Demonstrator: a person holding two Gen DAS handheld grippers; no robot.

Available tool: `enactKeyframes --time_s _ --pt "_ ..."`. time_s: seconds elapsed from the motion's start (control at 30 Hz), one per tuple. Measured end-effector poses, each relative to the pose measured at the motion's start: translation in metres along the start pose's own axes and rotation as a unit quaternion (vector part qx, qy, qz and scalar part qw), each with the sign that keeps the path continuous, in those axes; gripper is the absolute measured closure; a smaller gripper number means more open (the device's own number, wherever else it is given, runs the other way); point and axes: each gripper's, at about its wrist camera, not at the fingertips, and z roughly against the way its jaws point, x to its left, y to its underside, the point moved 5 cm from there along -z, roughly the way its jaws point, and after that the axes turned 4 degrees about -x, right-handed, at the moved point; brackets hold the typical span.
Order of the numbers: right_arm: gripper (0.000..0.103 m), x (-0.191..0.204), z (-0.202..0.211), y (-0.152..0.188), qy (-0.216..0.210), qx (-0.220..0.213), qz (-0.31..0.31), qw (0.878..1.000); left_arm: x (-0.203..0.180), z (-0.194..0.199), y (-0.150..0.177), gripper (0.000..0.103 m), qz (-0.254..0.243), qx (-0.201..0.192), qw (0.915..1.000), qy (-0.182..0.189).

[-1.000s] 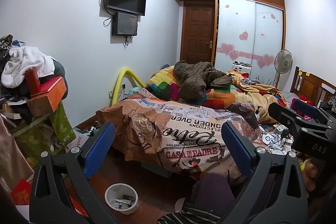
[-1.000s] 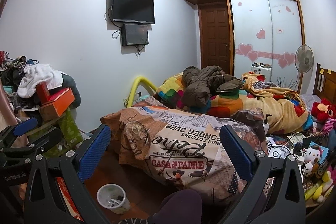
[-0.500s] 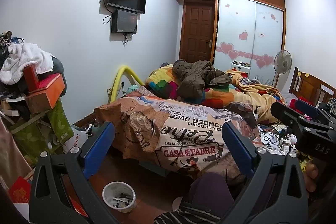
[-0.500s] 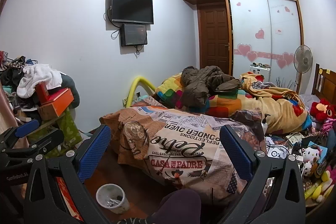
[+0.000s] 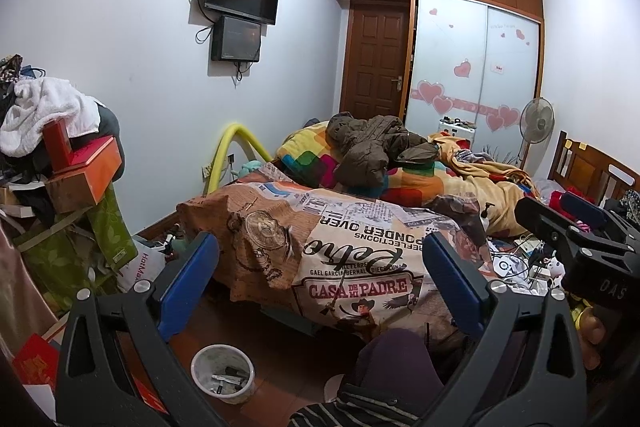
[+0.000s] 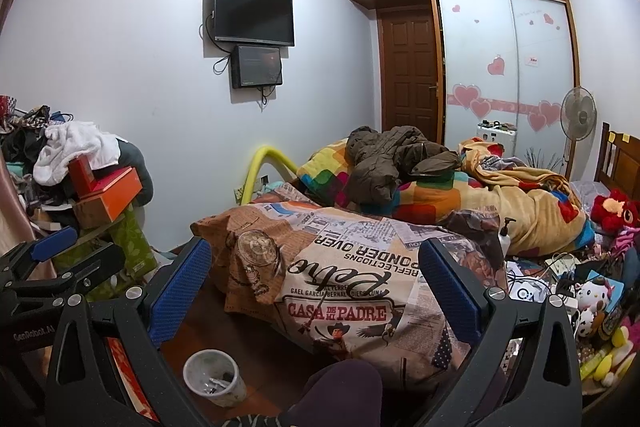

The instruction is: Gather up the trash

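A small white bin (image 5: 223,373) with a few bits of rubbish in it stands on the wooden floor at the foot of the bed; it also shows in the right wrist view (image 6: 214,377). My left gripper (image 5: 320,267) is open and empty, held above the floor and facing the bed. My right gripper (image 6: 316,267) is open and empty too, beside it. Each gripper shows at the edge of the other's view. A cluttered spot with cables, toys and small items (image 6: 576,291) lies at the right of the bed.
A bed with a newspaper-print cover (image 5: 352,247), colourful quilts and a brown jacket (image 5: 372,151) fills the middle. A pile of boxes and clothes (image 5: 60,163) stands at the left. My knee (image 5: 392,367) is low in front. A fan (image 6: 578,115) and wardrobe are behind.
Both views have shifted slightly; the left gripper drifted a little. Neither gripper opened, shut or took hold of anything.
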Motion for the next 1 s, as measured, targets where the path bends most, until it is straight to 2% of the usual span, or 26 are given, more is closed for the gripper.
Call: enactKeyframes --time_s 1.0 --pt "0.0 0.001 0.0 0.0 -0.005 0.002 0.001 1.0 -0.012 0.0 -0.001 0.001 0.01 -0.003 0.9999 0.001"
